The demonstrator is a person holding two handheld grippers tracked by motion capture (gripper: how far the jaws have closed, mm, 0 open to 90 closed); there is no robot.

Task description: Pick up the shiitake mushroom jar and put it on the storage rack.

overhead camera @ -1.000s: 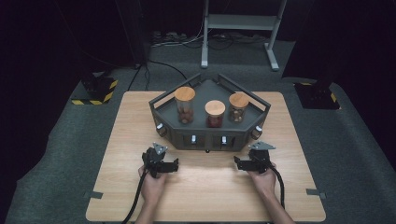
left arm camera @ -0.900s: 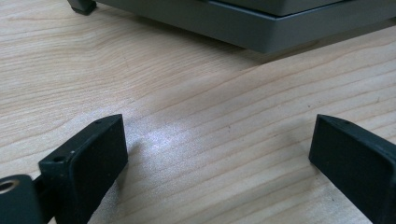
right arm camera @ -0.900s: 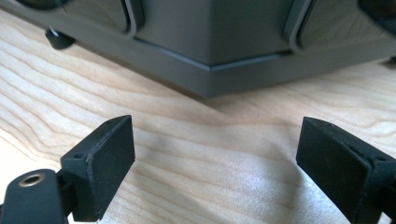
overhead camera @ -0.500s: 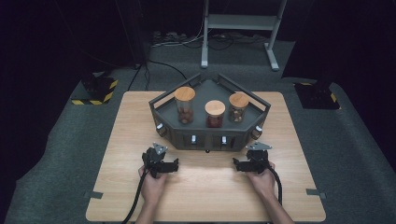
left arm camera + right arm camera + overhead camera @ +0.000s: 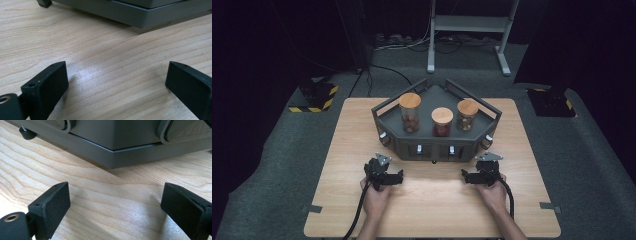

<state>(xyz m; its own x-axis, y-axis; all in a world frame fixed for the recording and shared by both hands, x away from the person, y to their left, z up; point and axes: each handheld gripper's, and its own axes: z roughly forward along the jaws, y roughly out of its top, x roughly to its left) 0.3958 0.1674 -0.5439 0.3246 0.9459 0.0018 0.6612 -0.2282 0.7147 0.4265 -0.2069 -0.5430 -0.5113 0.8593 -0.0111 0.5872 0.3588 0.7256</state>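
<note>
A dark grey angular rack (image 5: 437,144) stands at the middle of the wooden table (image 5: 357,130). On it are three glass jars with wooden lids: a tall one at the left (image 5: 409,114), a short one in the middle (image 5: 442,122) and one at the right (image 5: 467,116). My left gripper (image 5: 383,167) rests on the table in front of the rack's left corner, open, with bare wood between its jaws (image 5: 116,75). My right gripper (image 5: 484,165) sits before the rack's right corner. Its jaws have just been opening and stand wide with nothing between them (image 5: 115,195).
The rack's base (image 5: 117,157) lies close ahead of both grippers, with a small rubber foot (image 5: 27,133) at its edge. On the floor a yellow-and-black striped block (image 5: 314,97) sits at the left, a black block (image 5: 552,102) at the right and a metal stand (image 5: 467,22) behind.
</note>
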